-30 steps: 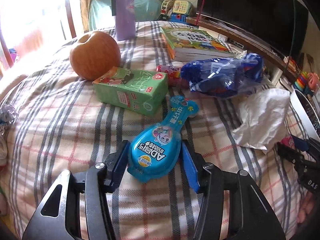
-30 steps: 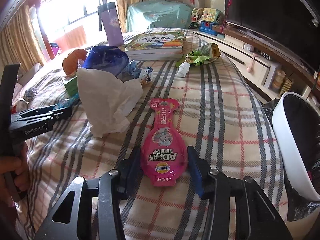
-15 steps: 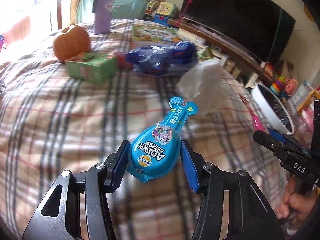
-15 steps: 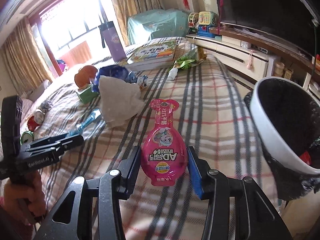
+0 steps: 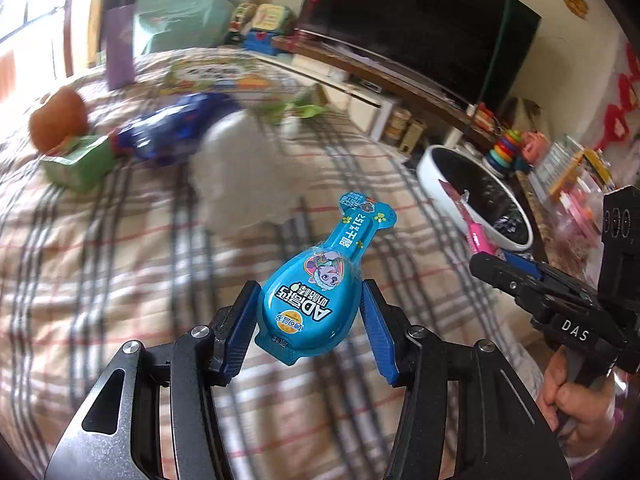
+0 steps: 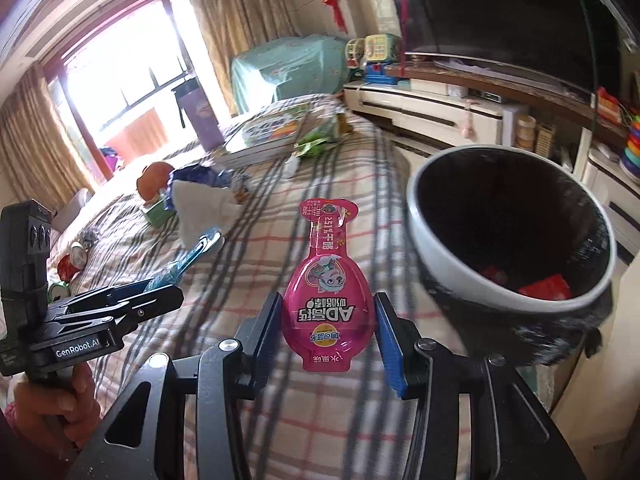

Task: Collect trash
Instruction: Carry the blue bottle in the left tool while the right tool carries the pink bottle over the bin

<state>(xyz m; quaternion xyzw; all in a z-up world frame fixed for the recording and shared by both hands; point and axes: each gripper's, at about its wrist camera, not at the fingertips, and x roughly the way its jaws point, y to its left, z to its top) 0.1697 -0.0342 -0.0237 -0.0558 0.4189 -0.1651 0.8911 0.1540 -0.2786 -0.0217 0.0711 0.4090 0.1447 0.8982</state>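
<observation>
Presently, a plaid-covered bed (image 6: 248, 280) fills most of both views, with a dark television (image 5: 420, 36) on a long low cabinet along its right side. Off the bed's right edge stands a white-rimmed bin (image 6: 424, 248) lined in black, with red scraps at its bottom. Far up the bed lie a white tissue (image 6: 200, 208), a blue plastic bag (image 5: 176, 132), a green carton (image 5: 76, 160), an apple (image 5: 58, 118), a book (image 6: 264, 136) and a purple bottle (image 6: 200, 116); all are blurred in the left view. The right gripper (image 6: 326, 336) is clamped on a pink snack pack (image 6: 328, 292), held just left of the bin's rim. The left gripper (image 5: 308, 320) is clamped on a blue snack pack (image 5: 316, 292), above the bed and nearer than the bin.
</observation>
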